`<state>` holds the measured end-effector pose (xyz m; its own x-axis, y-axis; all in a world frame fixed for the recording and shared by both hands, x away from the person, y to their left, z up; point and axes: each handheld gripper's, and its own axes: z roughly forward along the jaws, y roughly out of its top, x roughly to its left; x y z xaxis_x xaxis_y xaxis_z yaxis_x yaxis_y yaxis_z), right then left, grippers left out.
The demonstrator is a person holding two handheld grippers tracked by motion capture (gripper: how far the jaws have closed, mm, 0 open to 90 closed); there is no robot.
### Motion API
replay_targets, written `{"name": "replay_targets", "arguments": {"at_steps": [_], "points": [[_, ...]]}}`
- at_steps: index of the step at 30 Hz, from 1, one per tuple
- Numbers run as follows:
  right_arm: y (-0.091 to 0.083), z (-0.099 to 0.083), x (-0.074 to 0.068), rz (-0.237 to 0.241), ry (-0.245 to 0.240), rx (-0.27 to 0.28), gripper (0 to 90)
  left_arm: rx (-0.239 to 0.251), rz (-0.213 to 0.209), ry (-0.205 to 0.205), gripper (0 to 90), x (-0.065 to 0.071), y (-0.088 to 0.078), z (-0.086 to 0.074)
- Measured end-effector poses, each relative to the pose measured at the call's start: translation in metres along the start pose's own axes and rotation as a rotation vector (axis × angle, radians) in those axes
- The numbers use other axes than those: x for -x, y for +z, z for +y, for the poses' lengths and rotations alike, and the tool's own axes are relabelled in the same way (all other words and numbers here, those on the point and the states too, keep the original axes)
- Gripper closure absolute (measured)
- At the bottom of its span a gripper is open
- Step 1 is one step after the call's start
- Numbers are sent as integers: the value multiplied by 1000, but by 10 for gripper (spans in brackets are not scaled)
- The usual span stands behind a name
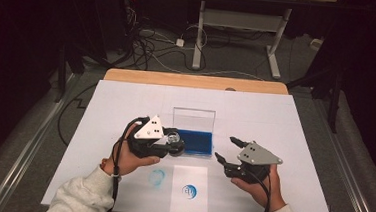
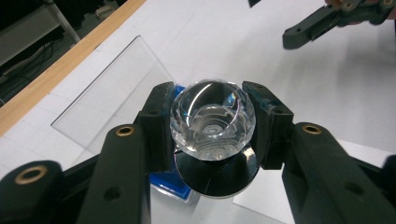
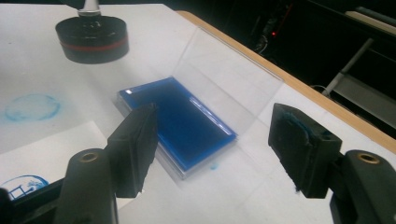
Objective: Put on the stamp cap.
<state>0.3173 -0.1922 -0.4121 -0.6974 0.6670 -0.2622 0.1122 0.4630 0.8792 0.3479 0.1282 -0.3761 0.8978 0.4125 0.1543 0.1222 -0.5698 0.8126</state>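
Note:
My left gripper [image 1: 173, 144] is shut on a stamp [image 1: 174, 141] with a clear faceted knob [image 2: 212, 119] and a round black base [image 2: 217, 177]. The pads grip the knob on both sides. The stamp hangs just above the left end of a blue ink pad [image 1: 196, 142] that lies in a clear case with its lid [image 1: 193, 120] standing open. My right gripper [image 1: 225, 147] is open and holds nothing, to the right of the pad. From the right gripper view, the ink pad [image 3: 182, 121] lies ahead between the jaws, with the stamp's base [image 3: 92, 38] beyond it.
A white sheet [image 1: 190, 179] with a round blue print [image 1: 188, 190] lies near the front edge. A faint blue smudge [image 1: 157, 177] marks the white mat [image 1: 275, 117] to its left. The table's wooden far edge [image 1: 193, 80] runs behind the mat.

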Motion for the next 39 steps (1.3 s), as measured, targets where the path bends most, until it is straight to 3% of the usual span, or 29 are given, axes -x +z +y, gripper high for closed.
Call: {"name": "replay_targets", "arguments": {"at_steps": [7,25,39], "points": [[-13,-6,5,-33,13,-11,277,-12,19,-7,551,-4,-1,-2],[-39,-31,17,-99,53,-20,272,-8,55,-34,551,-17,-9,-8],[-51,-53,12,-135,54,-35,264,8,65,-64,551,-26,-11,-9]]}}
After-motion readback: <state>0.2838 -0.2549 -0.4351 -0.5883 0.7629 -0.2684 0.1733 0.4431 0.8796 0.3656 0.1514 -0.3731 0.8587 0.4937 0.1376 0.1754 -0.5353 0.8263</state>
